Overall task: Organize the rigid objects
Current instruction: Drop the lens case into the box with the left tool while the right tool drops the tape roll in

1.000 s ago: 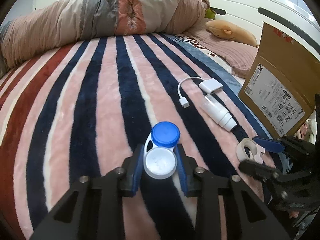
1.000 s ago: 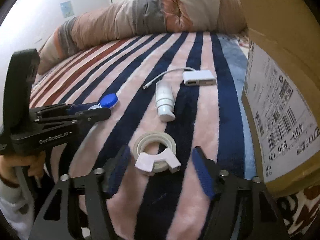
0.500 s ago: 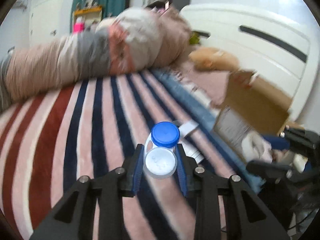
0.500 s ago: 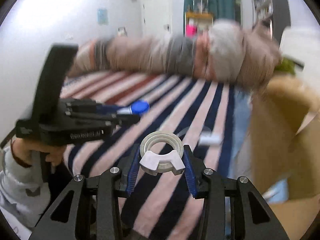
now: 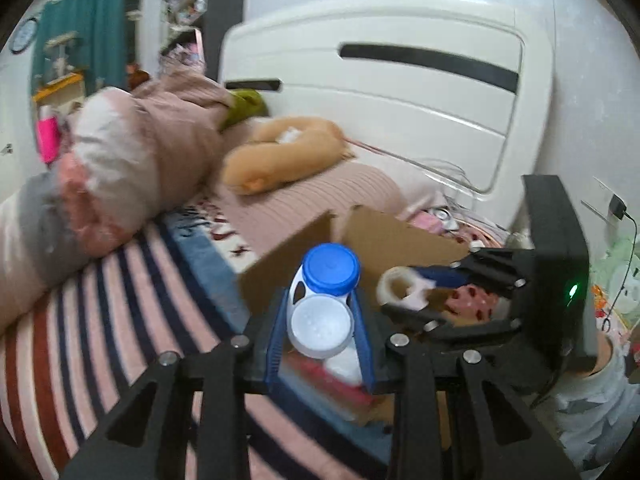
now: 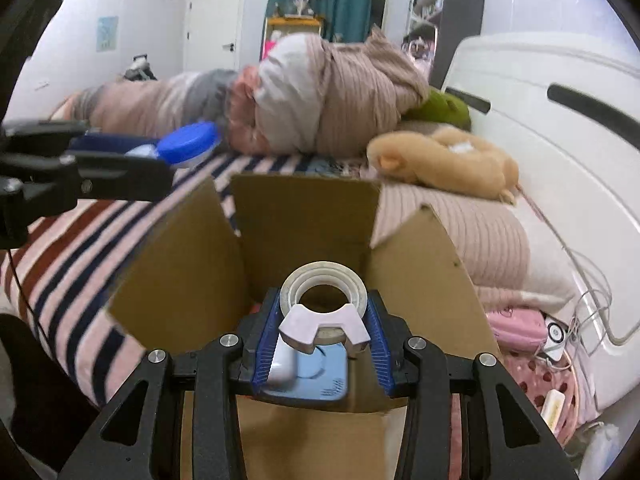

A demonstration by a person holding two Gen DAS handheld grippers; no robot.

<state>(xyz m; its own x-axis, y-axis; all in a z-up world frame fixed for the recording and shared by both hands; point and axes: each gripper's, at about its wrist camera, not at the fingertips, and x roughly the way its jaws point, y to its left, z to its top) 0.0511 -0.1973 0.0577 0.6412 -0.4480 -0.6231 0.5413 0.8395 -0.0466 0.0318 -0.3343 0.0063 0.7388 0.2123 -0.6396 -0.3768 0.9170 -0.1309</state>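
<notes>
My left gripper (image 5: 320,328) is shut on a contact lens case (image 5: 322,312) with one blue cap and one white cap, held in the air near the open cardboard box (image 5: 380,240). My right gripper (image 6: 322,328) is shut on a white tape dispenser (image 6: 324,308), hovering over the box (image 6: 304,216), whose flaps stand up. Inside the box lie a light blue item (image 6: 320,376) and a white one (image 6: 282,368). In the right wrist view the left gripper (image 6: 160,160) with the lens case (image 6: 188,148) shows at the left. The right gripper (image 5: 416,292) with its tape (image 5: 400,288) appears in the left wrist view.
The box stands on a bed with a striped blanket (image 6: 80,240). A rolled duvet (image 6: 320,96), a tan plush toy (image 6: 440,160) and a pink pillow (image 6: 460,232) lie behind it. A white headboard (image 6: 560,120) is at the right, with cables and a pink pouch (image 6: 516,328) beside it.
Both grippers rose off the blanket and swung towards the box, each carrying its object. The right gripper closed on the tape dispenser, which had lain loose between its fingers.
</notes>
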